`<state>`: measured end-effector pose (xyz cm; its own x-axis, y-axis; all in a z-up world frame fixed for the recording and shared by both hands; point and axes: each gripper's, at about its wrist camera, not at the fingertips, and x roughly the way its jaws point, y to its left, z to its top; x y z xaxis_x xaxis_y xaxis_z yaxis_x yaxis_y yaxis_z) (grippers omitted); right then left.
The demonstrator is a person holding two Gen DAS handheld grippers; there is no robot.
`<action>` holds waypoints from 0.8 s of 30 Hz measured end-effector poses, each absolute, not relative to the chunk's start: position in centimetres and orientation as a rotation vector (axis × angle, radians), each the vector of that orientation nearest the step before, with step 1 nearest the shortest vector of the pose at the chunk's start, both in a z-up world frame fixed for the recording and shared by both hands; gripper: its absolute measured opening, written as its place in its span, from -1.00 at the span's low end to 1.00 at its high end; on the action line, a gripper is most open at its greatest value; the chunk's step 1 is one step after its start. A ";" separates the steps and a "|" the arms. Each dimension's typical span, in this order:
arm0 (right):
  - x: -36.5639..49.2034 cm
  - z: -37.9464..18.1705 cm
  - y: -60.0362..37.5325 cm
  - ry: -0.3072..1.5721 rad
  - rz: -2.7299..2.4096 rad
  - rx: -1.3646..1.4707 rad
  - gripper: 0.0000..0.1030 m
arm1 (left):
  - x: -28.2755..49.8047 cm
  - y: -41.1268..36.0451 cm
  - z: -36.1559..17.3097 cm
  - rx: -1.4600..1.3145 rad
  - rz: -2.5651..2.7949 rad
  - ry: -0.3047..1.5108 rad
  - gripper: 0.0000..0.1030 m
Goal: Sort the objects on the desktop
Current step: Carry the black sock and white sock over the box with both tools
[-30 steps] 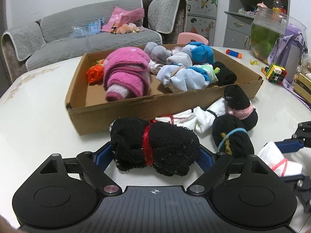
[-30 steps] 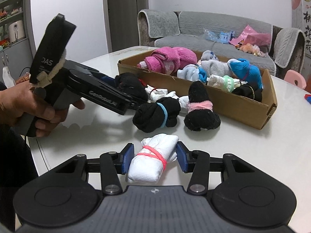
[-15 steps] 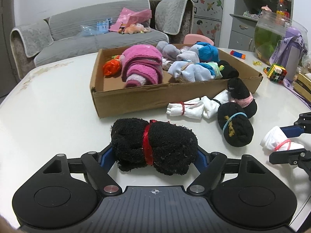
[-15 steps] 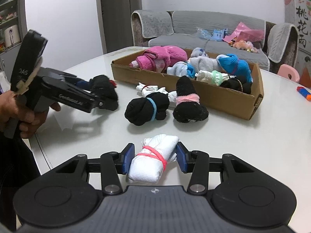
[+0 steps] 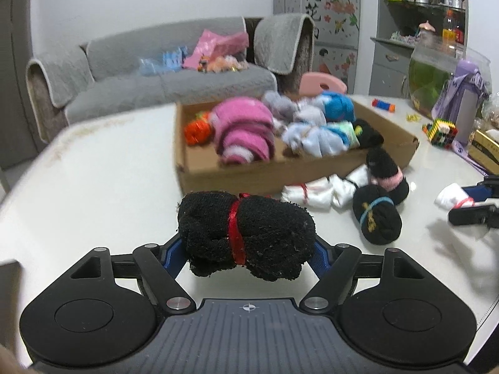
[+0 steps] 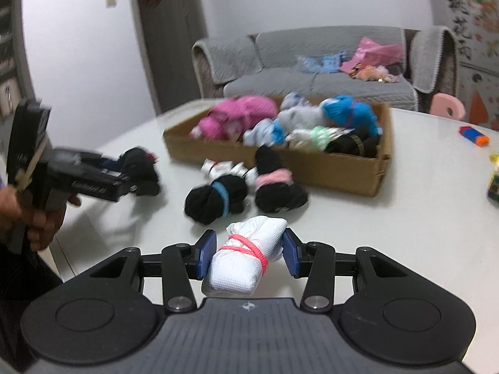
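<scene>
Between right gripper [image 6: 247,254] pads: white sock bundle [image 6: 246,257].

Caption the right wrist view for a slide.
Right gripper clamps a white sock bundle above the table; the cardboard box lies ahead.

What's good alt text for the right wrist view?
The right claw grips a white sock bundle tied with pink band above a white table. Beyond lie two black sock bundles and a cardboard box of colourful socks.
</scene>
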<state>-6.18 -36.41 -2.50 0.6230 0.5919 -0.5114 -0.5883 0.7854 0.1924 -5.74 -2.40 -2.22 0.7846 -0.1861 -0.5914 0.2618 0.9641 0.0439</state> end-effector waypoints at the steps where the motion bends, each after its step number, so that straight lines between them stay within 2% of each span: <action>1: -6.0 -2.3 -36.9 0.584 0.674 0.023 -0.19 | -6.0 -2.0 -1.6 0.127 -0.241 0.613 0.55; 11: -2.9 2.6 -41.9 0.500 0.590 0.074 -0.19 | -4.4 2.2 3.7 0.132 -0.181 0.542 0.55; 24: 2.8 6.8 -38.8 0.407 0.751 0.089 -0.19 | 0.2 -1.7 7.5 0.178 -0.303 0.446 0.56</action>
<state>2.78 -38.77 6.76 0.6569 0.6794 -0.3271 -0.6452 0.7309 0.2224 0.23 -1.73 7.54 0.8586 -0.2481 -0.4486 0.3253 0.9400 0.1028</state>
